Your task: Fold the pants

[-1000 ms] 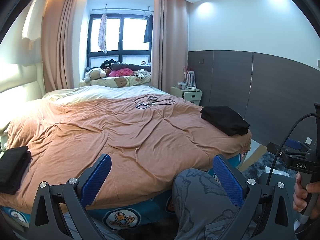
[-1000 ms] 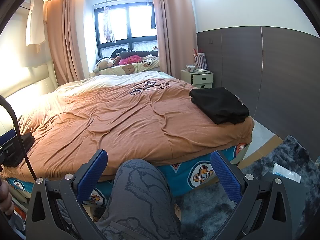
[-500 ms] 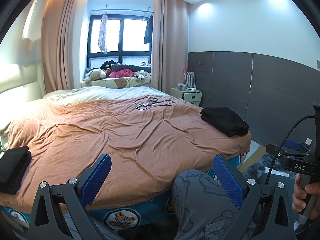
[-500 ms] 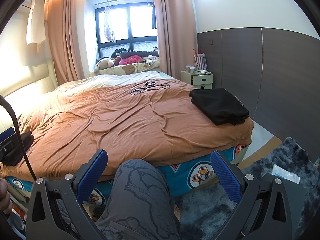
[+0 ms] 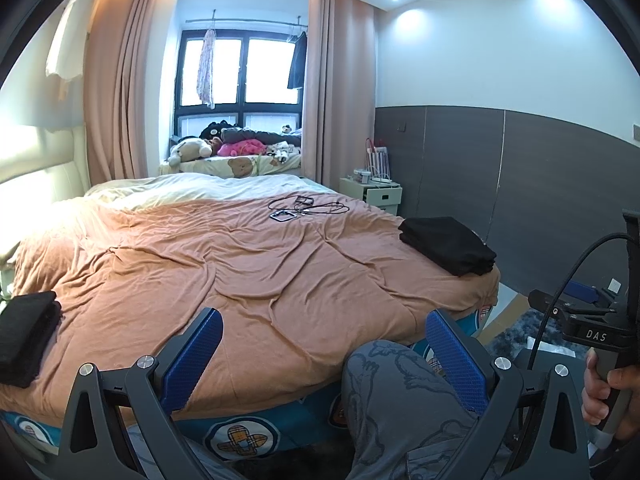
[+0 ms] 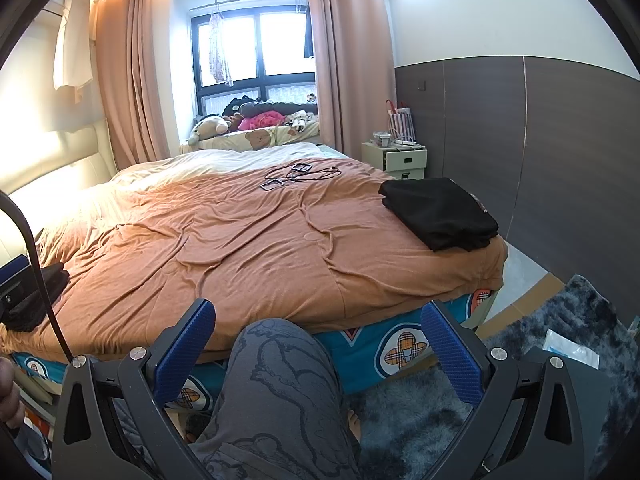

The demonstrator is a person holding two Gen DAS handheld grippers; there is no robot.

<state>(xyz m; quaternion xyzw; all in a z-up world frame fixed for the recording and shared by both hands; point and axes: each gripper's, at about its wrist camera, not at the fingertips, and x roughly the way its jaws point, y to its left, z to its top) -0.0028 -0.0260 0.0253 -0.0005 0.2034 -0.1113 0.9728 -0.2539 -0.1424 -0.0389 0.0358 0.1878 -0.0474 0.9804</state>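
Note:
A folded pile of black pants [image 5: 448, 245] lies at the bed's right edge, also in the right wrist view [image 6: 438, 213]. A second folded black pile [image 5: 24, 336] sits at the bed's left front edge, partly seen in the right wrist view [image 6: 36, 292]. My left gripper [image 5: 324, 354] is open and empty, held off the front of the bed above the person's knee. My right gripper [image 6: 318, 346] is open and empty, also in front of the bed. Both are far from either pile.
The bed has a wrinkled orange cover [image 5: 240, 264]. Cables and small devices [image 5: 304, 209] lie at its far middle. A white nightstand [image 6: 404, 158] stands by the grey wall. A dark shaggy rug [image 6: 540, 344] with a plastic packet [image 6: 570, 350] covers the floor at right. The person's grey-trousered knee [image 6: 276, 380] is between the fingers.
Both views have shifted slightly back and up from the bed. Both grippers stay open and empty; nothing on the bed has moved.

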